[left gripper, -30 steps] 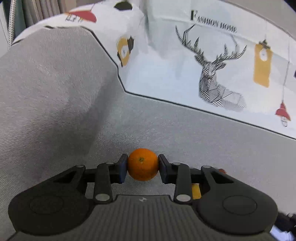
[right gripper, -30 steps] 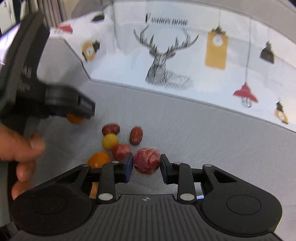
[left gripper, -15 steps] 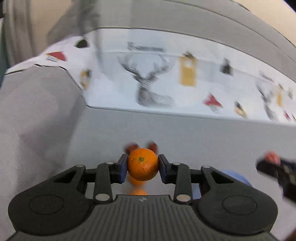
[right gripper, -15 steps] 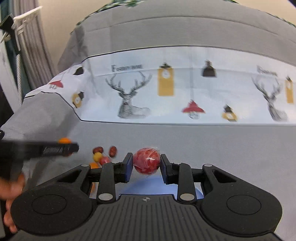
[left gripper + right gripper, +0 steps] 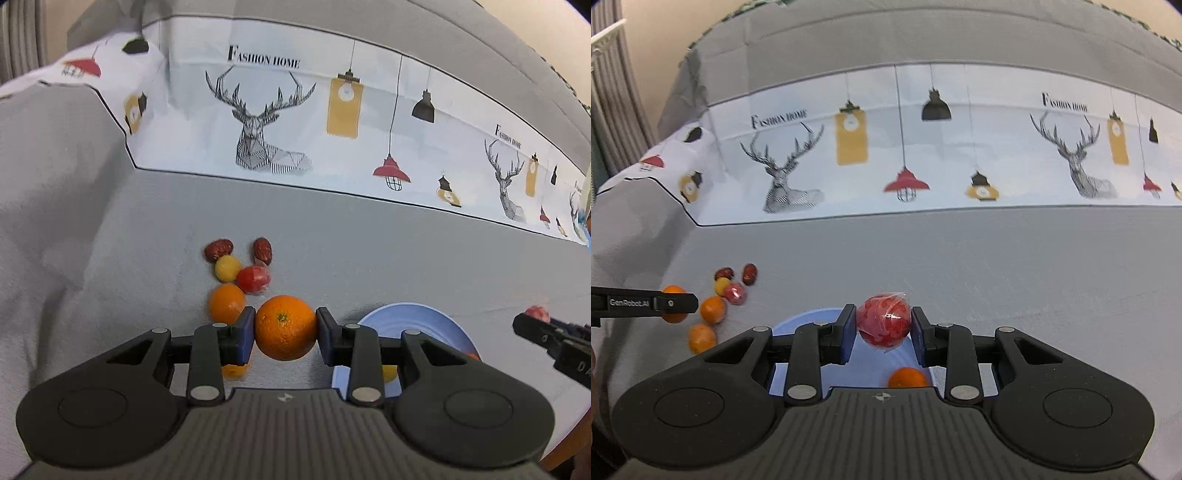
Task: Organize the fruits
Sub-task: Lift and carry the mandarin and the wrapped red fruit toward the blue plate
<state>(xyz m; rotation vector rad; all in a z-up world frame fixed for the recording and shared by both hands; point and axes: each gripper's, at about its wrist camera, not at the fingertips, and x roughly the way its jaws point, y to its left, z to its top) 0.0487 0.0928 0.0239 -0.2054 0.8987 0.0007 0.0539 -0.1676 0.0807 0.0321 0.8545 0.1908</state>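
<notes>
Fruits in mid-carry: seen from the left wrist, an orange (image 5: 285, 327) sits pinched between the pads of the left gripper (image 5: 285, 328), jaws narrow around it, clear of the grey cloth (image 5: 369, 251). The blue plate (image 5: 417, 317) lies at about four o'clock from that orange, just beside it and partly hidden by the gripper's right finger. The loose pile (image 5: 240, 273) of dates, a yellow fruit, a wrapped red one and a smaller orange waits at eleven o'clock. The right gripper (image 5: 532, 325) enters at three o'clock, a red fruit at its tip.

From the right wrist, the right gripper (image 5: 884, 326) clamps a film-wrapped red fruit (image 5: 884, 325), held directly above the plate (image 5: 798, 325), whose rim shows at nine o'clock and whose bowl already holds one orange fruit (image 5: 908, 377) at six o'clock. The left gripper (image 5: 670, 303) pokes in at nine o'clock, out over the pile.

The right hand appears nearer the plate; a straight drop looks enough, while the left must swing rightward first. Both round fruits have no long axis to mind.
</notes>
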